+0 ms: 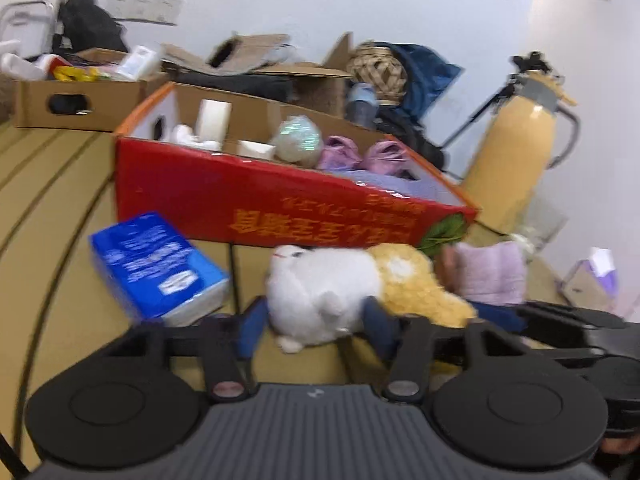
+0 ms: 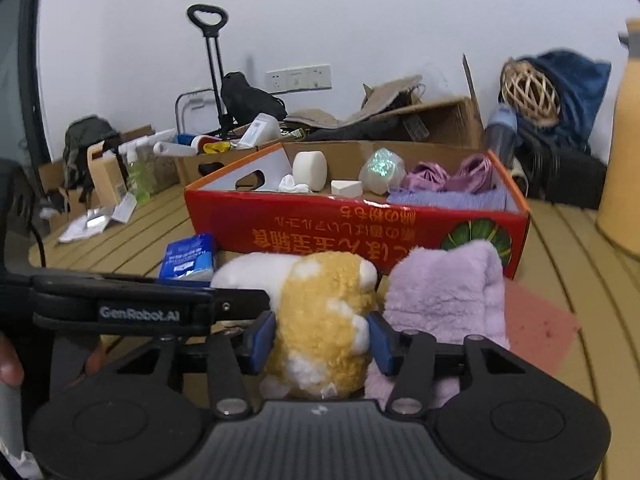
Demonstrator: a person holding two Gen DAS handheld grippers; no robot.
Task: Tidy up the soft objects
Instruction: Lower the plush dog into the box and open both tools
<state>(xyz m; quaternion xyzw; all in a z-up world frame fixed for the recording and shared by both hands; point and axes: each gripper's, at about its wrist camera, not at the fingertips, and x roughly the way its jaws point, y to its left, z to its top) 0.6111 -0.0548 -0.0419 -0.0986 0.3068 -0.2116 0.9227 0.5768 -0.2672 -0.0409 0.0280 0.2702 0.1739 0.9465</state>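
Note:
A white and yellow plush toy (image 1: pixel 328 288) lies on the wooden floor in front of a red cardboard box (image 1: pixel 240 196). My left gripper (image 1: pixel 316 330) is closed on its white end, both blue pads against the fur. The right wrist view shows my right gripper (image 2: pixel 320 340) closed on the yellow end of the plush toy (image 2: pixel 320 300). A lilac fluffy cloth (image 2: pixel 444 292) lies right beside the toy. The red box (image 2: pixel 320 220) holds white sponges, a glittery ball, purple items and a lilac towel. The other gripper's black body (image 2: pixel 140 308) reaches in from the left.
A blue tissue pack (image 1: pixel 156 264) lies left of the toy. A tall yellow bottle (image 1: pixel 512 148) stands right of the box. Brown cartons, bags and a wicker ball crowd the wall behind. A pink mat (image 2: pixel 540 328) lies on the floor at the right.

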